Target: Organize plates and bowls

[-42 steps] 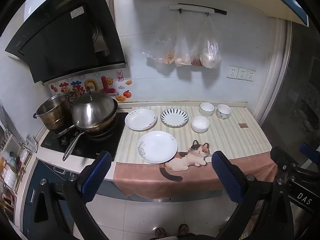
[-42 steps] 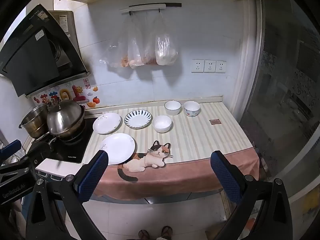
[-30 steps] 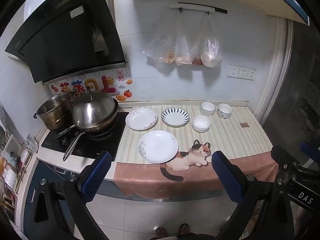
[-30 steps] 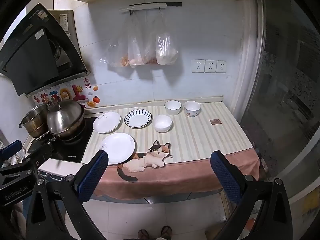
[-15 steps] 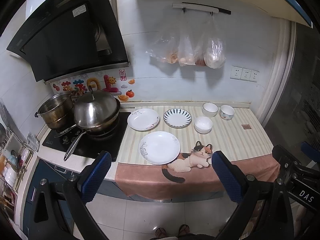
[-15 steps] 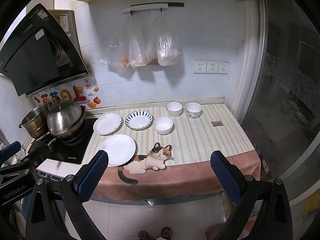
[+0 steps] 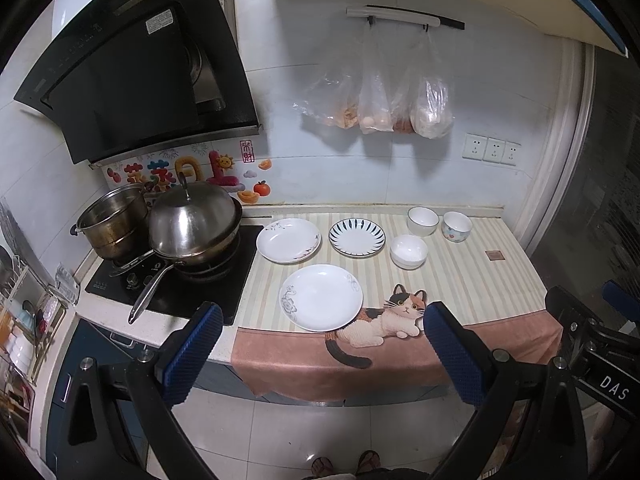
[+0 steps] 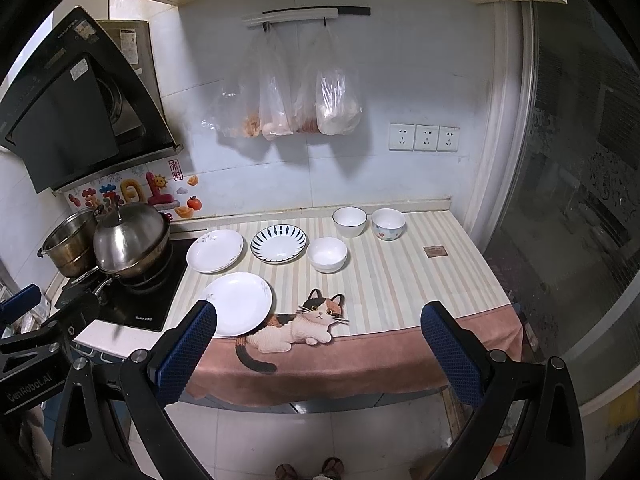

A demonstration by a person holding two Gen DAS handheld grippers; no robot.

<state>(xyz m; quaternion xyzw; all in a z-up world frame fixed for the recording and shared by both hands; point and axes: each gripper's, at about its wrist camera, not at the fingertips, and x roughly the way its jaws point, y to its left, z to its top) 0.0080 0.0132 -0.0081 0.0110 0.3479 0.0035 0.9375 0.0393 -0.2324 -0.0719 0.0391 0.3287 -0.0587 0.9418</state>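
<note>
The left gripper point(image 7: 323, 340) gapes wide, holding nothing, off the bench's front edge; the right gripper point(image 8: 318, 334) likewise hangs wide and empty; beyond them a white plate point(image 7: 321, 297) lies near the front edge of the striped cloth point(image 8: 400, 280); two more plates point(image 7: 288, 239) and three bowls point(image 7: 409, 251) sit towards the back edge, beside the stove point(image 7: 168, 292).

The left gripper point(image 7: 322, 350) is held level with its jaws spread wide, and nothing is held between the blue pads point(image 7: 192, 354). The right gripper point(image 8: 318, 350) is held the same way, jaws wide apart and empty. Two sandalled feet point(image 8: 310, 470) are seen below and between the right jaws.
</note>
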